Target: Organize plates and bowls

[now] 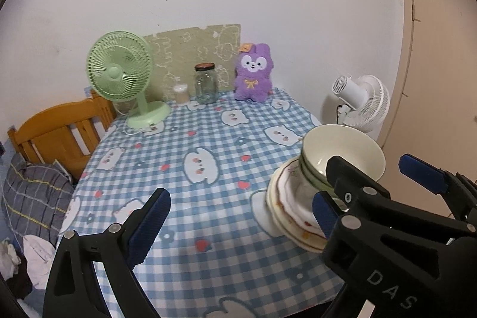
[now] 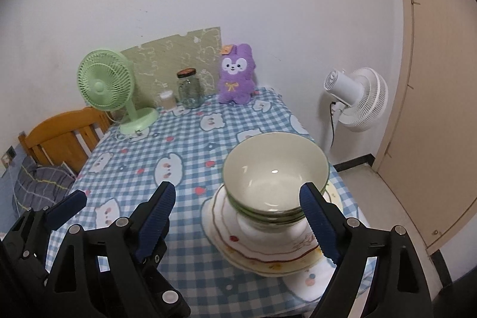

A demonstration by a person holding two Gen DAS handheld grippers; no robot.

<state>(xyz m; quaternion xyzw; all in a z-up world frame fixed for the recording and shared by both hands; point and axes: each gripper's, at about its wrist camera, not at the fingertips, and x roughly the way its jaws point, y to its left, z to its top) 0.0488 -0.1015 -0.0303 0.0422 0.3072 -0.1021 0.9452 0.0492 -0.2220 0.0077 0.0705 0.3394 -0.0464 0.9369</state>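
A stack of cream bowls with green rims (image 2: 275,175) stands on a stack of scalloped plates (image 2: 268,252) near the table's right front edge. The same bowls (image 1: 342,154) and plates (image 1: 286,207) show at the right in the left wrist view. My right gripper (image 2: 238,216) is open, its fingers on either side of the stack and in front of it, holding nothing. My left gripper (image 1: 241,216) is open and empty over the tablecloth, left of the stack. The right gripper's fingers (image 1: 423,172) also show at the right in the left wrist view.
The table has a blue checked cloth (image 2: 179,139). At its back stand a green fan (image 2: 104,82), a glass jar (image 2: 189,93), a small cup (image 2: 167,100) and a purple plush toy (image 2: 235,76). A white fan (image 2: 357,97) stands at the right, a wooden bed frame (image 2: 59,136) at the left.
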